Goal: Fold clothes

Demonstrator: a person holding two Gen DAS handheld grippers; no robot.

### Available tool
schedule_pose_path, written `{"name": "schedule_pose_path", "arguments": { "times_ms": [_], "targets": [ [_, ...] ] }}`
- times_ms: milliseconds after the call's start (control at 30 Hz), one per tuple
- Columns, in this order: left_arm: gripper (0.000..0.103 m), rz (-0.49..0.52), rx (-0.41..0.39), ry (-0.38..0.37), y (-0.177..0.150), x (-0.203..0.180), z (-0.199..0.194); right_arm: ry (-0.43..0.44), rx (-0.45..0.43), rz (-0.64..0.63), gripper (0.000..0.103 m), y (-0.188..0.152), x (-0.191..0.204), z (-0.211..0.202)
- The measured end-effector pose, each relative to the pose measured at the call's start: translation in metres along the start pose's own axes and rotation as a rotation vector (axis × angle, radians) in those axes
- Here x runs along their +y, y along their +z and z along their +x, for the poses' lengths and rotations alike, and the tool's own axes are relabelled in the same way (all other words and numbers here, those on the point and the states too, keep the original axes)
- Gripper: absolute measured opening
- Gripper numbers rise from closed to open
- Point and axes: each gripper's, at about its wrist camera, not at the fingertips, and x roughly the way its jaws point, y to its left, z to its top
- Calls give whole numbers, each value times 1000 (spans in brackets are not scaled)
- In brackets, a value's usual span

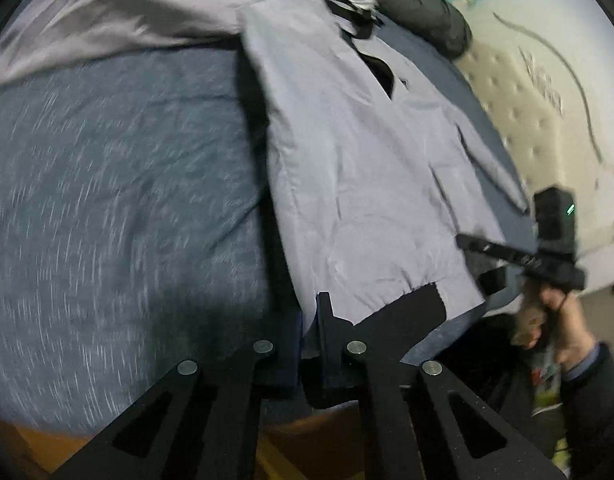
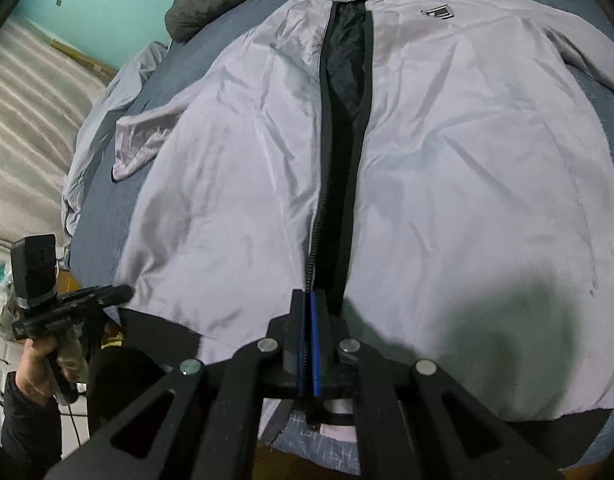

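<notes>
A light grey zip jacket [image 2: 447, 160] with black trim lies front-up on the bed, its zipper partly open. My right gripper [image 2: 309, 306] is shut on the zipper edge at the black hem, with zipper teeth between its blue pads. At the jacket's left hem corner my left gripper [image 1: 309, 320] is shut on the fabric. That corner and the left gripper [image 2: 117, 292] also show in the right wrist view, held by a hand. The right gripper [image 1: 467, 240] shows at the far side of the hem. One sleeve [image 1: 87, 28] stretches out over the cover.
The bed has a blue-grey flecked cover [image 1: 107, 200] and a wooden frame edge [image 1: 35, 444]. A dark grey padded garment [image 2: 211, 0] lies at the head end. More pale cloth [image 2: 91, 128] hangs off the left bed edge. A cream tufted panel [image 1: 519, 100] stands beside the bed.
</notes>
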Motion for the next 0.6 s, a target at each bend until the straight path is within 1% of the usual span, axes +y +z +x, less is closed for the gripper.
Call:
{"name": "schedule_pose_path", "arguments": {
  "times_ms": [133, 267, 367, 400, 433, 500, 567, 600],
  "targets": [
    [7, -12, 23, 31, -4, 5, 7, -24, 41, -15, 2, -5, 5, 16],
    [7, -1, 52, 57, -5, 0, 17, -44, 43, -36, 2, -5, 7, 16],
    [7, 6, 72, 72, -4, -3, 21, -30, 19, -31, 3, -1, 4, 4],
    [11, 11, 69, 81, -2, -4, 20, -22, 7, -29, 3, 2, 3, -1],
    [11, 18, 63, 92, -1, -6, 18, -14, -6, -28, 4, 4, 2, -7],
    [16, 35, 44, 117, 2, -10, 10, 2, -31, -25, 5, 9, 0, -18],
    [19, 48, -3, 144, 6, -13, -6, 18, -56, -22, 6, 14, -2, -30],
    [25, 53, -32, 158, 9, -14, -15, 26, -68, -21, 7, 17, -3, -35]
  ]
}}
